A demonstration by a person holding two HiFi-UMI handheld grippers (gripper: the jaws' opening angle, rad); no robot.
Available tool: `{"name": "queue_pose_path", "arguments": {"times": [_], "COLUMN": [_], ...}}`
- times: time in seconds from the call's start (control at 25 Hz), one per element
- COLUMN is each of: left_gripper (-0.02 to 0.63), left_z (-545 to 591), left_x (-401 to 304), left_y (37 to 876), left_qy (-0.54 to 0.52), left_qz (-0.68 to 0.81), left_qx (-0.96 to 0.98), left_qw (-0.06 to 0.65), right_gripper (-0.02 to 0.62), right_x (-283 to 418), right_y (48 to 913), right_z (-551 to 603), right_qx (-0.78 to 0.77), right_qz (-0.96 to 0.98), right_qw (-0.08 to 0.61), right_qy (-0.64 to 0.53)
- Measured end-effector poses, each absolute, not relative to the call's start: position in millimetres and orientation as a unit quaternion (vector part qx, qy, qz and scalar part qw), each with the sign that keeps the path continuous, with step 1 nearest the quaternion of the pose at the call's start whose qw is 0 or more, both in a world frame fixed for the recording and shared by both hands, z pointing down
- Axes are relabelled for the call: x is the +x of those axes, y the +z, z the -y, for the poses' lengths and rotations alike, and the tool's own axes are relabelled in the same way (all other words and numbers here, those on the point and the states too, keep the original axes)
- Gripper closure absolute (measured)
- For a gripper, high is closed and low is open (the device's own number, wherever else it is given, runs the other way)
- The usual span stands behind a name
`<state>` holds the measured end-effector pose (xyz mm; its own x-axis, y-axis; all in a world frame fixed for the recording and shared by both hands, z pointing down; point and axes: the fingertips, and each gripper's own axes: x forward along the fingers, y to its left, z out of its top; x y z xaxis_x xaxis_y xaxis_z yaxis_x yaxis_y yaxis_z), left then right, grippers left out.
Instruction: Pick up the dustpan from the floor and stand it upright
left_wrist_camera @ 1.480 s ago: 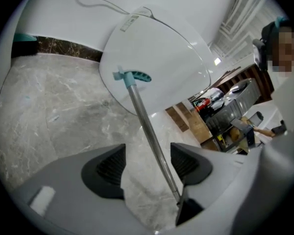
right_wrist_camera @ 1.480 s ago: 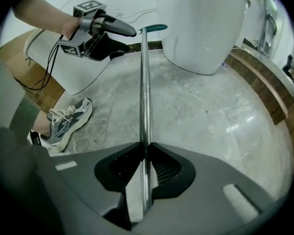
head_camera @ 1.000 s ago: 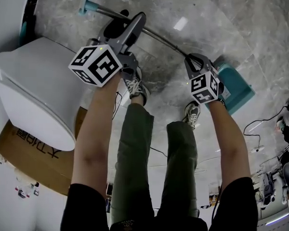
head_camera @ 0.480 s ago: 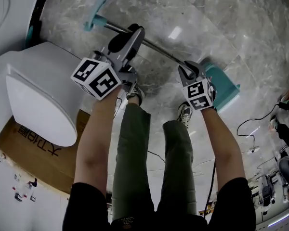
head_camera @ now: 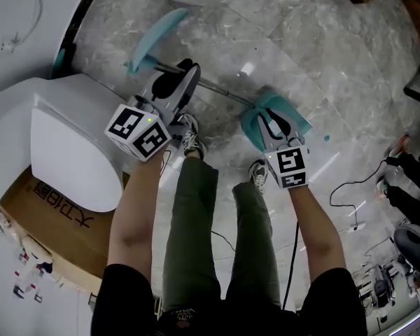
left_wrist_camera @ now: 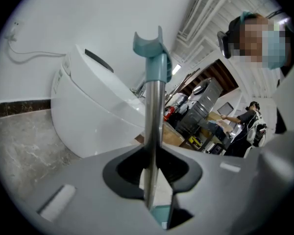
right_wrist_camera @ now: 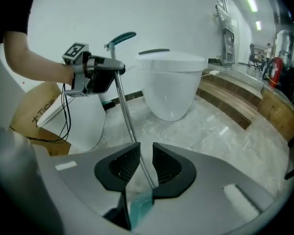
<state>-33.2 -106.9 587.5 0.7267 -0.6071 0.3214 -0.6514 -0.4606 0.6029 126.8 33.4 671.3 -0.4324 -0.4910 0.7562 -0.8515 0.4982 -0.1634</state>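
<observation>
The dustpan has a teal pan (head_camera: 274,112), a metal pole (head_camera: 220,89) and a teal grip (head_camera: 154,39). It hangs off the marble floor between my two grippers. My left gripper (head_camera: 184,75) is closing on the pole (left_wrist_camera: 154,126), and its pads press on it below the teal grip (left_wrist_camera: 152,53). My right gripper (head_camera: 269,123) is shut on the pan's teal neck (right_wrist_camera: 139,205), where the pole (right_wrist_camera: 127,114) runs up between its jaws. The right gripper view also shows the left gripper (right_wrist_camera: 100,75) high on the pole.
A white toilet (head_camera: 63,152) stands at the left on a cardboard box (head_camera: 49,222), and another toilet (right_wrist_camera: 171,82) stands ahead. A wooden step (right_wrist_camera: 235,102) runs along the right. Cables (head_camera: 350,194) lie on the floor beside a person (head_camera: 406,180).
Both grippers have risen with the dustpan. The pan end has left the floor and come up in front of my right gripper, so the pole looks shorter.
</observation>
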Motion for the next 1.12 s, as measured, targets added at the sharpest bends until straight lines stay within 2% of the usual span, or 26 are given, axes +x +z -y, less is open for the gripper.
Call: {"name": "queue_pose_path", "arguments": {"times": [0.48,1.12], "left_gripper": [0.476,0.476], "left_z": [159.9,235.1], "left_x": [-113.1,-291.8], "left_y": [515.4,487.8], "left_qy": [0.081,0.138], "left_qz": [0.389,0.455], "left_qx": [0.873,0.852], "left_qw": [0.283,0.219], "right_gripper": [0.520,0.551], "right_x": [92.1,-18.8], "right_y": [565.2,525.4], "right_z": [33.5,111.0], "right_qx": [0.469,0.463], "right_qz": [0.800,0.810], "right_qw": [0.277,0.250], "right_qy": [0.254,0.259]}}
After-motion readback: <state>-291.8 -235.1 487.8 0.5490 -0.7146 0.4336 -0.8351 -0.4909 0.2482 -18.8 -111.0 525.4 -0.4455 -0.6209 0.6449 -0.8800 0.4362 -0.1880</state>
